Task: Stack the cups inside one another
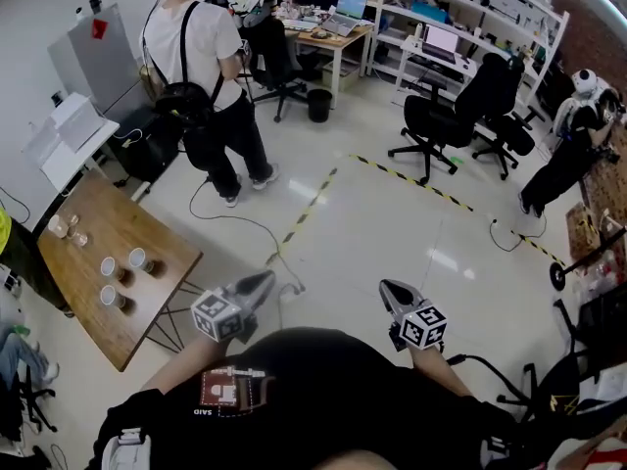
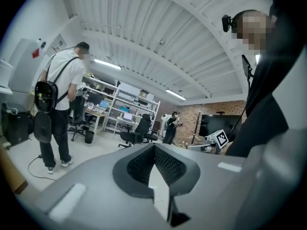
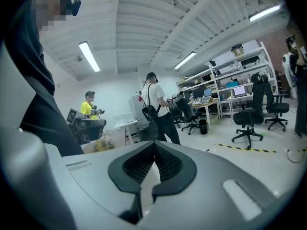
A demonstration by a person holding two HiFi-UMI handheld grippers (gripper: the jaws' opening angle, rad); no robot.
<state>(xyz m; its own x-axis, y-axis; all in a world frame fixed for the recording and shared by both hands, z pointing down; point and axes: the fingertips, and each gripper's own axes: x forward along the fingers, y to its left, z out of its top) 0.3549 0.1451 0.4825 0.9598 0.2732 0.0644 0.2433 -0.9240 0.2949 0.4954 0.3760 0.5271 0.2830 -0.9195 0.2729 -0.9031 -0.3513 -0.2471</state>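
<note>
In the head view nothing is being stacked yet: three small pale round cups are sitting apart on the brown wooden table, well away from the grey left gripper and grey right gripper. In the left gripper view, its ribbed black pads are meeting on nothing. In the right gripper view, its pads are likewise pressing together, empty.

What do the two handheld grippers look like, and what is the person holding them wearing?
Both the left gripper and right gripper are light grey, tapering shells with black ribbed pads. Each carries a white cube printed with black square markers. The person wears a black top.
</note>
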